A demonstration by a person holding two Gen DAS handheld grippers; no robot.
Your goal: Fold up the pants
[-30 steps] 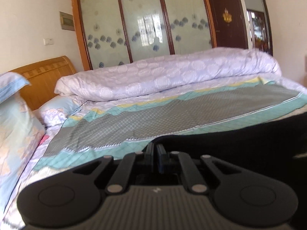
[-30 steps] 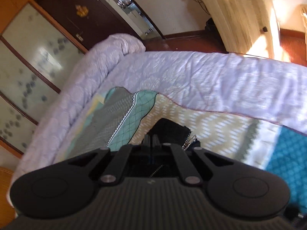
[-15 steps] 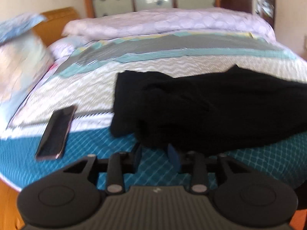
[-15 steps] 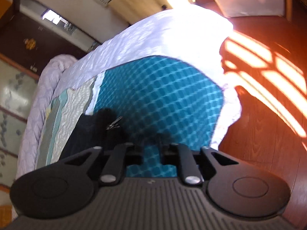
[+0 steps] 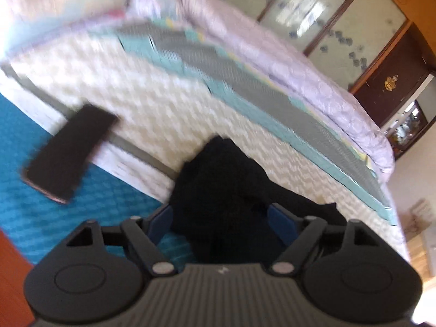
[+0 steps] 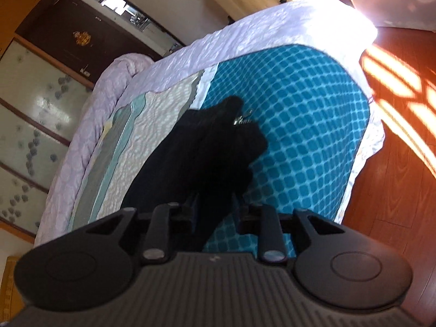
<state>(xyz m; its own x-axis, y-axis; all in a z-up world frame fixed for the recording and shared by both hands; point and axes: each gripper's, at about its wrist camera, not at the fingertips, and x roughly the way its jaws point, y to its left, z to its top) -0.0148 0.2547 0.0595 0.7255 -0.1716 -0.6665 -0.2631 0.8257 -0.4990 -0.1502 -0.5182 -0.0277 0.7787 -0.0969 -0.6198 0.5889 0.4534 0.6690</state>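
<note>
The black pants (image 5: 226, 179) lie crumpled on the patterned bed cover. In the left wrist view my left gripper (image 5: 222, 222) is wide open, its blue-padded fingers (image 5: 160, 218) on either side of one end of the pants. In the right wrist view the other end of the pants (image 6: 207, 147) lies on the blue checked part of the cover, with a small metal clasp (image 6: 242, 118) showing. My right gripper (image 6: 215, 212) is open with the fabric between its fingers. Both views are tilted.
A dark phone (image 5: 70, 152) lies on the cover left of the pants. A rolled lilac quilt (image 5: 286, 57) runs along the far side of the bed. The bed edge and wooden floor (image 6: 395, 177) are at the right. Wardrobe doors (image 5: 327, 11) stand behind.
Both grippers were shut on the pants and held them up; they have lowered them to the bed and opened. The left gripper has opened wider and tilted, moving in over the fabric.
</note>
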